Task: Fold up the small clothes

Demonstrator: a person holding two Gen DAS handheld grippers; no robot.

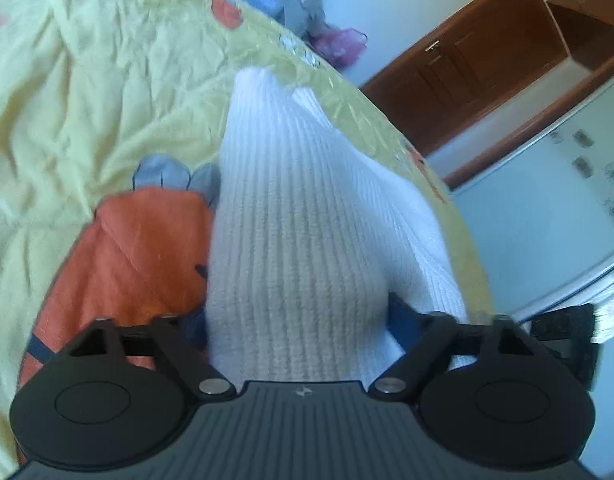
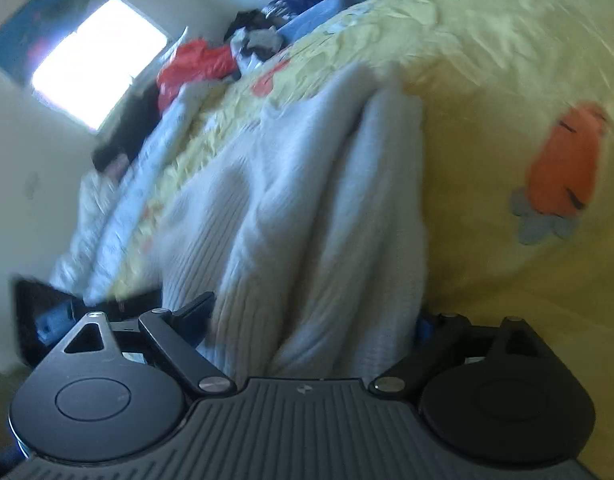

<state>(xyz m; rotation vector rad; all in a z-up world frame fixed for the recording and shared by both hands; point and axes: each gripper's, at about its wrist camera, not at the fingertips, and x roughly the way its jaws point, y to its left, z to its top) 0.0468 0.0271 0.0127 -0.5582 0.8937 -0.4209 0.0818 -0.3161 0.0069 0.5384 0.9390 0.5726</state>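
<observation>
Two black two-finger grippers, one white ribbed knit garment | left gripper (image 1: 303,320): jaws wide, garment (image 1: 291,220) bunched between them, grip unclear | right gripper (image 2: 311,320): jaws wide, garment folds fill gap, grip unclear | garment on crumpled yellow bedspread (image 1: 87,80) with orange carrot print (image 1: 147,248) at left | clothes pile (image 2: 211,60) far.

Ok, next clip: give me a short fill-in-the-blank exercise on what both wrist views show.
1. The ribbed knit garment between the left tongs is ____ in colour.
2. It lies on a bedspread whose ground colour is ____.
3. The carrot print in the right wrist view is ____ with grey leaves.

Missing words: white; yellow; orange
</observation>
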